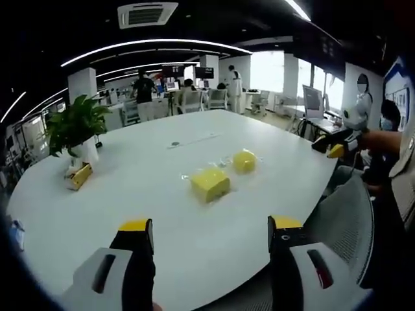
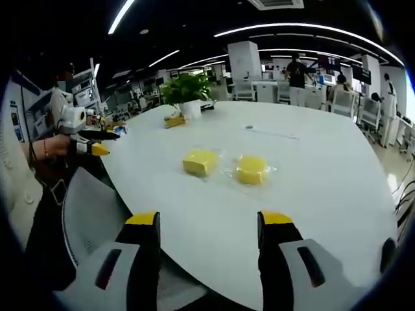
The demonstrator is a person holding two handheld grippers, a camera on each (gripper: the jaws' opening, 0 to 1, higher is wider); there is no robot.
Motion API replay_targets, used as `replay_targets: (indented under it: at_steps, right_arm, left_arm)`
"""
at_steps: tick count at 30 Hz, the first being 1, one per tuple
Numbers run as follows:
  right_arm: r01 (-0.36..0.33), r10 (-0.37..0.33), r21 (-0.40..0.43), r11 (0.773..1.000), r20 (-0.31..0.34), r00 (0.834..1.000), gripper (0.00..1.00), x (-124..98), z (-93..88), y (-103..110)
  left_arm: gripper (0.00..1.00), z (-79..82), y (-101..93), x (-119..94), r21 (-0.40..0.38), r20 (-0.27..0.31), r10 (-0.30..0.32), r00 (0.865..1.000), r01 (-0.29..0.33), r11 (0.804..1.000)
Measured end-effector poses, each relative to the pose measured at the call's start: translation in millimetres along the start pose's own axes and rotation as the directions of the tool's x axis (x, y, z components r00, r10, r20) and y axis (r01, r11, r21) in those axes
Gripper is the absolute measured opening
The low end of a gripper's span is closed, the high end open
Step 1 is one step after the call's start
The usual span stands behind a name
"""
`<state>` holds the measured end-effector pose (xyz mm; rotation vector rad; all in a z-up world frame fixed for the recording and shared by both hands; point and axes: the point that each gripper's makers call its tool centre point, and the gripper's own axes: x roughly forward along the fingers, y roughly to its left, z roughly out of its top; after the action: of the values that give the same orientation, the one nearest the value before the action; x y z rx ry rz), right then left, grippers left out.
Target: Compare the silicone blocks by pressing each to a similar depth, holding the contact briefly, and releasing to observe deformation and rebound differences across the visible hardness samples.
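Note:
Two yellow silicone samples lie side by side on a large white table (image 1: 130, 181), each on a clear wrapper. The square block (image 1: 209, 183) is nearer in the left gripper view, the round block (image 1: 244, 161) just beyond it. From the right gripper view the square block (image 2: 200, 162) sits left of the round block (image 2: 251, 169) on the table (image 2: 324, 188). My left gripper (image 1: 211, 230) is open over the near table edge, well short of the blocks. My right gripper (image 2: 207, 223) is open too, nothing between its jaws. The right gripper (image 1: 337, 146) also appears in a hand at the far right, and the left gripper (image 2: 94, 146) in a hand at the far left.
A potted plant (image 1: 74, 129) with a small yellow box (image 1: 79, 175) stands at the table's far side; the same plant (image 2: 187, 91) appears in the right gripper view. A grey mesh chair (image 1: 347, 220) is at the table edge, also seen as the chair (image 2: 87, 214). People and desks fill the background.

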<state>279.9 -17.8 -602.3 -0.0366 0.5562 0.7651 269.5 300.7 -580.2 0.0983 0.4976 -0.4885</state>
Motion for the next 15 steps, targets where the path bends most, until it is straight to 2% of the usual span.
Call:
replay_targets:
  at_steps: [7,15]
  right_arm:
    - [0.001,-0.001,0.005,1.000,-0.014,1.000,0.56,5,-1.3,-2]
    - [0.009,-0.008,0.030,1.000,-0.024,1.000,0.56,10,-1.2,-9]
  left_arm:
    - [0.70,3.3,0.7,15,-0.014,-0.017,-0.028,0.999,0.028,1.000]
    - [0.70,8.2,10.0,41,-0.058,-0.030,-0.059,0.998,0.057,0.997]
